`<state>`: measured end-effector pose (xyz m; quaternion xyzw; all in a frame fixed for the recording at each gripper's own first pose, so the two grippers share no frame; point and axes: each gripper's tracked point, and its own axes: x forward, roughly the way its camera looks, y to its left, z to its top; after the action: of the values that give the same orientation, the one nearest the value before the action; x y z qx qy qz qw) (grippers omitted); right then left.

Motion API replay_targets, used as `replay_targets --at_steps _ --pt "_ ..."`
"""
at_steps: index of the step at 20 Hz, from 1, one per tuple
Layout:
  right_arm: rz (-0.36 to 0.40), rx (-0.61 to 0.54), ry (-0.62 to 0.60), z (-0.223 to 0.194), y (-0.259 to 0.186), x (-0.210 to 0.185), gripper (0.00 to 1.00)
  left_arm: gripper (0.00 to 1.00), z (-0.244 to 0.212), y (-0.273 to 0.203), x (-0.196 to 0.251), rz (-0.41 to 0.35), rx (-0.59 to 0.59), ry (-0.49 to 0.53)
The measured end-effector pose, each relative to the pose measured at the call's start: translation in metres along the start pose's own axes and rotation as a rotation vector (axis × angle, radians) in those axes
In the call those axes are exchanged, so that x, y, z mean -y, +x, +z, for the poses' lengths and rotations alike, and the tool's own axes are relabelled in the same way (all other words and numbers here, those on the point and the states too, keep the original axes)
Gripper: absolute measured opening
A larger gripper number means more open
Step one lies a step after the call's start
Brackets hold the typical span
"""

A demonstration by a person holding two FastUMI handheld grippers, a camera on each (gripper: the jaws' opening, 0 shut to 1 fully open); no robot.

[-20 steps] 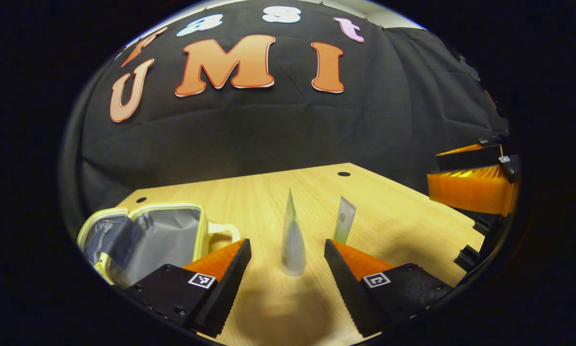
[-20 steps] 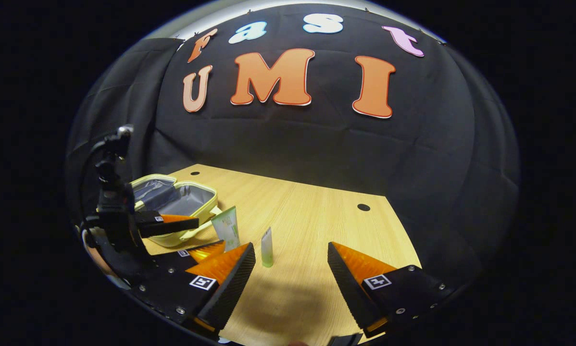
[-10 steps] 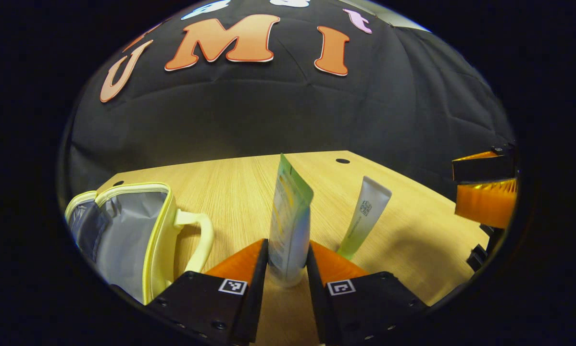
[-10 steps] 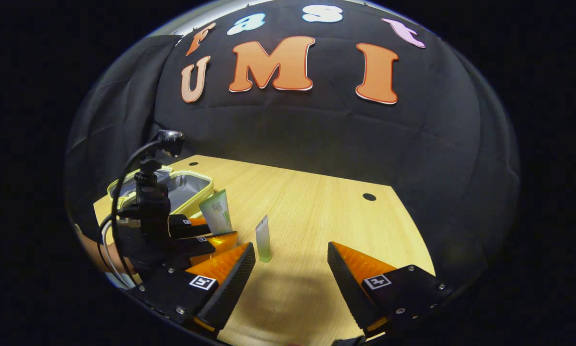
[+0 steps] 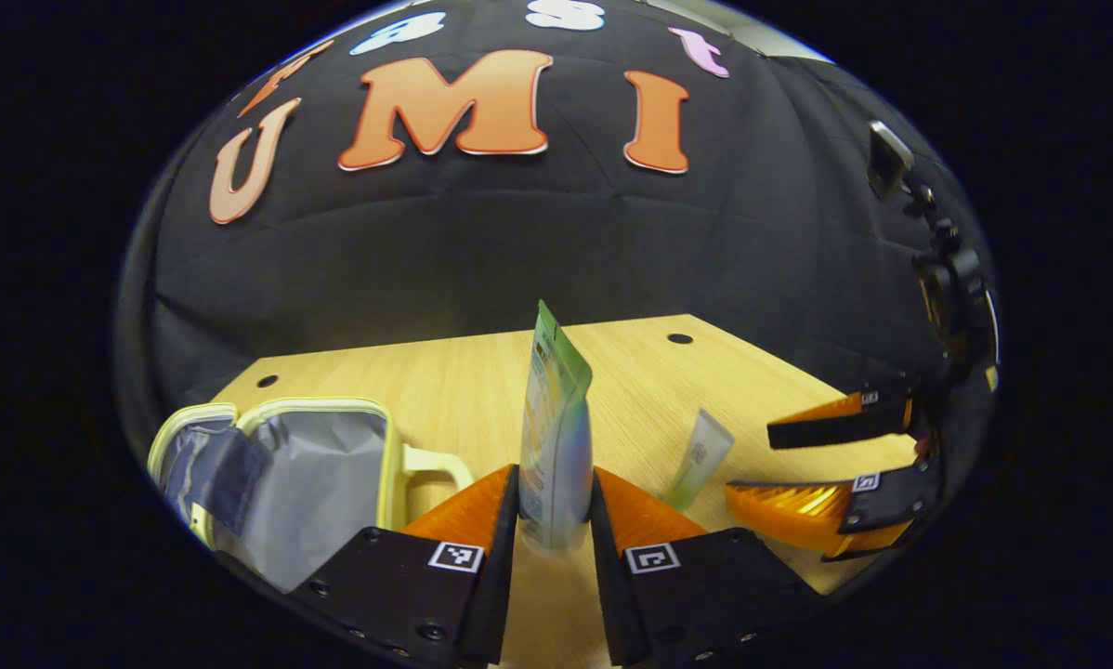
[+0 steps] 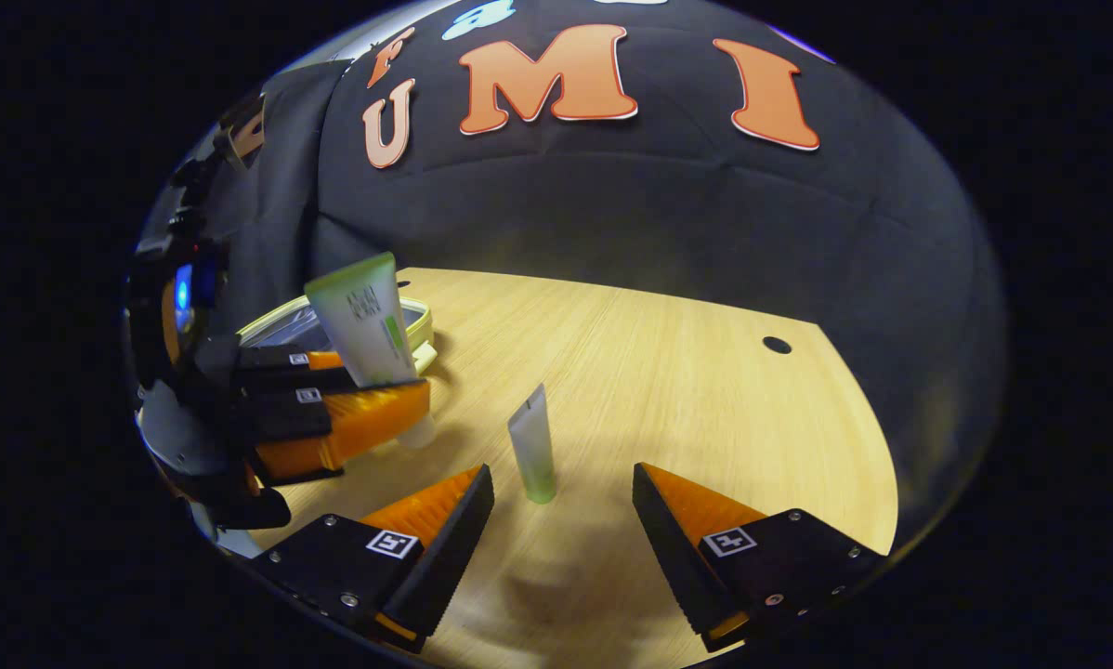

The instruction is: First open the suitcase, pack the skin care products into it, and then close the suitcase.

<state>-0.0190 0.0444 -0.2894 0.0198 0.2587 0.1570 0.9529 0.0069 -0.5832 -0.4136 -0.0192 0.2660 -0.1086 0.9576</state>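
My left gripper [image 5: 556,525] is shut on a tall green-and-white tube [image 5: 556,437] and holds it upright, cap down. In the right gripper view that left gripper [image 6: 399,383] grips the same tube [image 6: 363,316] low on its body, in front of the case. A small pale tube [image 6: 531,444] with a green cap end stands on the table just ahead of my open right gripper [image 6: 564,483], slightly left of its centre line. The yellow-trimmed suitcase [image 5: 287,469] lies open at the left with a grey lining. The right gripper [image 5: 752,462] hovers beside the small tube [image 5: 700,457].
The wooden table [image 6: 705,390] runs back to the black cloth wall, with round holes [image 6: 777,345] near its far edge. The suitcase's yellow handle [image 5: 431,460] points toward the held tube. The suitcase rim [image 6: 425,321] shows behind the left gripper.
My left gripper went from open around the tall tube to shut on it. The right gripper has moved closer to the small tube and stays open.
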Motion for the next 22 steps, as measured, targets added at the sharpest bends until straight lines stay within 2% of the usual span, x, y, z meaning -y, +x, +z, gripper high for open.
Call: replay_targets --at_steps 4,8,9,10,11,12,14,15,22 --pt "0.040 -0.040 -0.015 -0.009 0.017 -0.009 0.93 0.41 0.044 -0.033 -0.031 0.073 0.041 -0.006" --pt "0.070 -0.042 -0.009 -0.015 0.040 -0.016 0.81 0.41 0.073 -0.069 -0.062 0.171 0.084 -0.014" --pt "0.077 -0.050 -0.006 -0.019 0.047 -0.017 0.66 0.41 0.076 -0.079 -0.070 0.198 0.084 -0.013" --pt "0.080 -0.056 0.000 -0.022 0.052 -0.018 0.67 0.41 0.078 -0.088 -0.078 0.231 0.085 -0.005" --pt "0.088 -0.061 0.008 -0.023 0.057 -0.019 0.57 0.41 0.078 -0.099 -0.084 0.259 0.079 0.003" --pt "0.083 -0.055 0.013 -0.020 0.059 -0.018 0.54 0.41 0.076 -0.107 -0.090 0.286 0.075 0.008" --pt "0.094 -0.053 0.023 -0.017 0.060 -0.020 0.35 0.41 0.071 -0.124 -0.100 0.326 0.058 0.003" --pt "0.104 -0.064 0.022 -0.019 0.057 -0.023 0.32 0.41 0.069 -0.131 -0.106 0.341 0.045 -0.005" --pt "0.165 0.005 0.022 0.029 0.013 -0.042 0.31 0.41 0.076 -0.161 -0.140 0.410 0.039 -0.041"
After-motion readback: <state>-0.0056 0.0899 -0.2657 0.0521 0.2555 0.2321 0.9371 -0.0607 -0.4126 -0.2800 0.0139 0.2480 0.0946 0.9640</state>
